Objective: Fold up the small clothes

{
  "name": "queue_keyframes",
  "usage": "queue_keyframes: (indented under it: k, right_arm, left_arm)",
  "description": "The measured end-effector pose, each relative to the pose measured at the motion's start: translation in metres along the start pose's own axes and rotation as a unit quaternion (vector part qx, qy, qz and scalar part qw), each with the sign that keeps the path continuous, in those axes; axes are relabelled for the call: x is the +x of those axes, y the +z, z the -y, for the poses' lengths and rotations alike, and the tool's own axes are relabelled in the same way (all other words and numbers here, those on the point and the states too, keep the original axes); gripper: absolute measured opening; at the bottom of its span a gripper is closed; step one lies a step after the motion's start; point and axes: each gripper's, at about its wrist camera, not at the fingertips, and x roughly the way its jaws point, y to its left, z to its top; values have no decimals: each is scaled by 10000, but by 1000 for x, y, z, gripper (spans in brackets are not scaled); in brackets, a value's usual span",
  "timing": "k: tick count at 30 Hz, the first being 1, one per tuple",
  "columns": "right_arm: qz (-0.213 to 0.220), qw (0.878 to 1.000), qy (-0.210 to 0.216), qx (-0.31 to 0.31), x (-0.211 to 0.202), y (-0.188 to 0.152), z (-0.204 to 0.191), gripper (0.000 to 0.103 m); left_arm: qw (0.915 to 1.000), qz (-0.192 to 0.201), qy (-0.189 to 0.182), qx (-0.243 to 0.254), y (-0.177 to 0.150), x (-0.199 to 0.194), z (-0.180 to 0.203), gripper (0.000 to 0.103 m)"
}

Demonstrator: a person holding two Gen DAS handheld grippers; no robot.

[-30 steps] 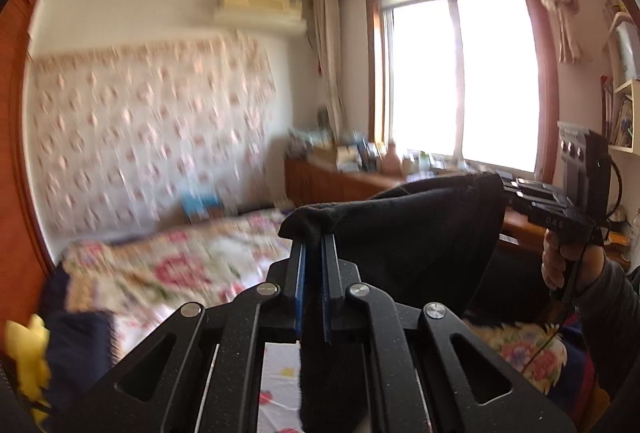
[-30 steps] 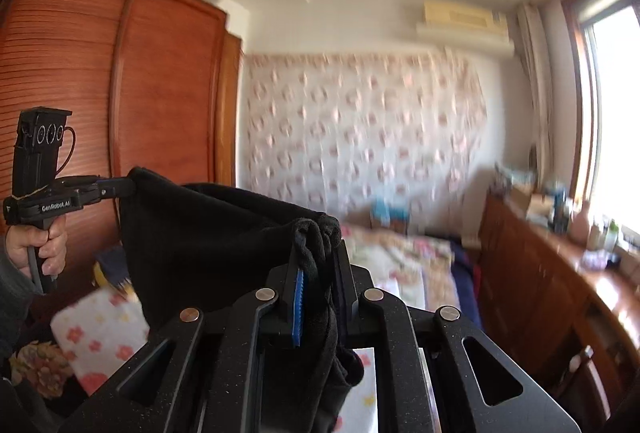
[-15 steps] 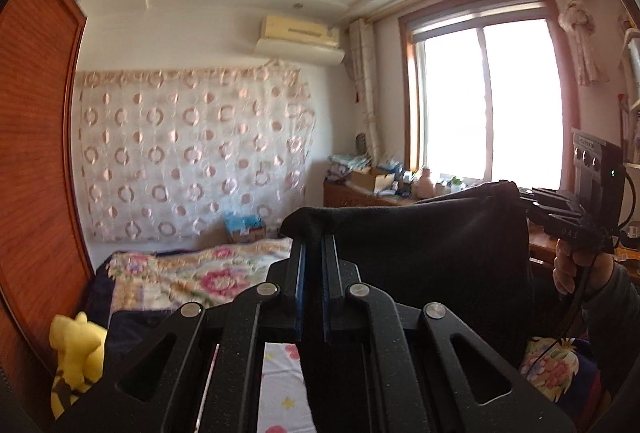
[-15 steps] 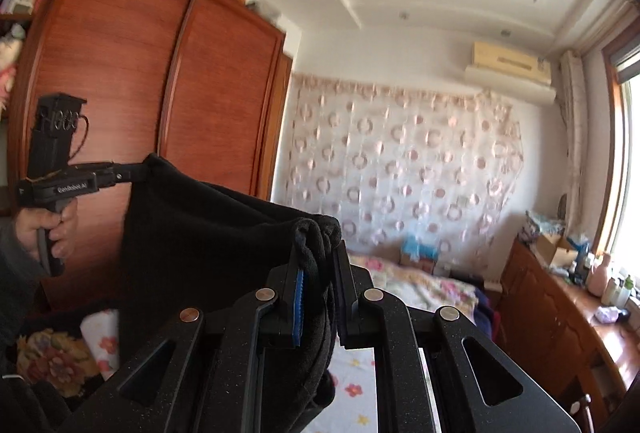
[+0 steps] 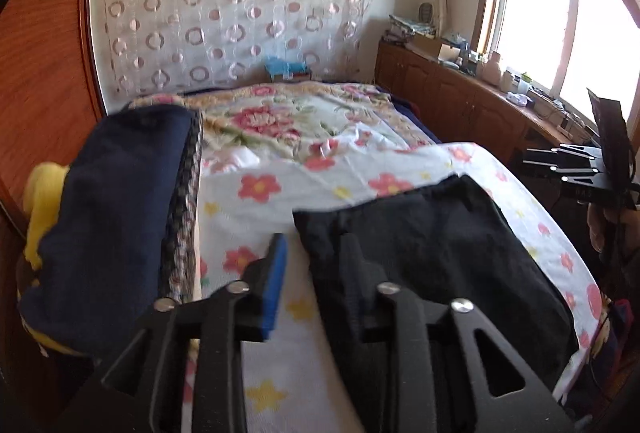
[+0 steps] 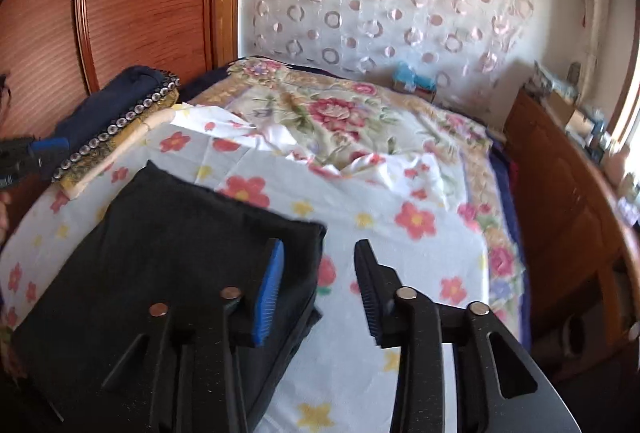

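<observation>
Both sets of jaws are opening: the left gripper (image 5: 316,253) is spreading over the left edge of the black garment (image 5: 432,253), its pads not pressing the cloth, and the right gripper (image 6: 318,265) is parting over that garment's right corner, gripping nothing. Each tool is tilting downward toward the flower-print sheet (image 6: 400,201) on the bed. Toward six o'clock in both views, the garment is lying flat and smooth on the sheet, its far edge running straight across.
</observation>
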Motion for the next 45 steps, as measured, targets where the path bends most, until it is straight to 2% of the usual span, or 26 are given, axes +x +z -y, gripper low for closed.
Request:
queue_keyframes:
  k: [1,3,6,10,13,16,21,26,32,39,45]
  right_arm:
    - [1,10000,64,23,-8,-1,-9,40]
    - [43,9999,159,18,-28,-16,-19,43]
    - [95,9992,364,118,-41,-29,-30,46]
    - [46,9977,613,297,-25,-66,-5,48]
    - [-61,9976,632,265,-33,-90,-17,48]
    - [-256,9964,755,285,-41,-113,-23,48]
    - [-417,9964,537,497,-59,-139,-17,48]
    - [-525,9959,539,505,-78,-150,-20,48]
    - [-503,9959,608,442,-80,-160,-26,48]
    - [-434,9961,583,490,-81,-171,-21,48]
    - [-390,9964,629,402,-67,-171,-30,48]
  left_arm:
    - [10000,-39,7,-11,-7,-3,0,40]
    - [10000,-59,57,30,-20,-14,5,41]
    - [9999,-93,-77,-32,-43,-34,12,42]
    - [9995,-189,-234,26,-74,-50,31,42]
    - [9990,-324,-306,12,-99,-58,41,43]
    - [9989,-417,-204,25,-122,-67,53,43]
    - [9984,-486,-282,-22,-146,-80,66,44]
    - [9983,-526,-269,-27,-157,-88,71,44]
    - [9978,-572,-331,-108,-163,-85,71,44]
    - [9972,-478,-572,-112,-158,-95,84,44]
    - [9972,-650,-366,-18,-159,-83,88,44]
